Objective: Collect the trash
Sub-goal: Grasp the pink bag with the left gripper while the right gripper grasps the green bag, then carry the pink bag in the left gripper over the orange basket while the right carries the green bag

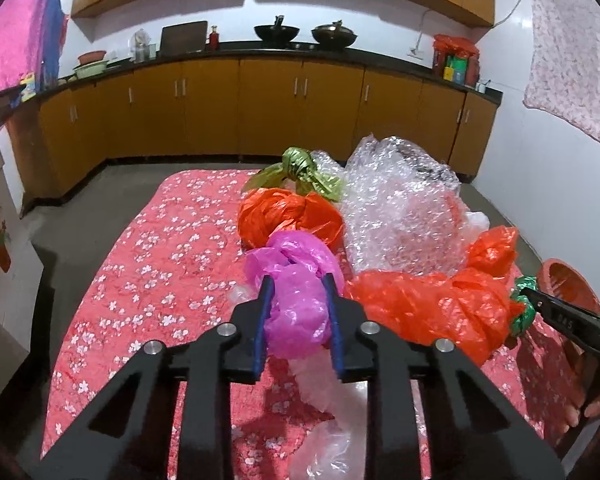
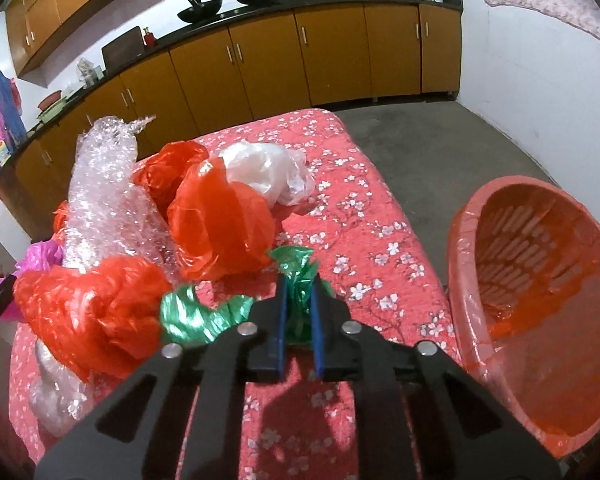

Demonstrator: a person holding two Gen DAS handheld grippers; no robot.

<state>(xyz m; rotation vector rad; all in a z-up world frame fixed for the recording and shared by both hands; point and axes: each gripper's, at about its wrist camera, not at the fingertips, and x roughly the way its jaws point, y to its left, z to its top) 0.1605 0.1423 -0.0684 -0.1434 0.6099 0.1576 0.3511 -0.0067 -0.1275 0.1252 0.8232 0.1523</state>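
Note:
Crumpled plastic bags lie on a table with a red flowered cloth (image 1: 148, 264). My left gripper (image 1: 298, 284) is shut on a pink bag (image 1: 296, 300). Beside it lie orange bags (image 1: 432, 304), (image 1: 288, 216), a light green bag (image 1: 300, 170) and bubble wrap (image 1: 400, 208). My right gripper (image 2: 299, 284) is shut on a dark green bag (image 2: 204, 316), which also shows in the left wrist view (image 1: 522, 308). The red basket (image 2: 536, 280) stands at the right, lined with orange plastic and tilted toward me.
A white bag (image 2: 264, 172) and more orange bags (image 2: 220, 224), (image 2: 88, 312) lie on the cloth (image 2: 372, 240). Clear plastic (image 1: 324, 420) hangs below the pink bag. Brown kitchen cabinets (image 1: 260, 108) with woks stand behind. Grey floor surrounds the table.

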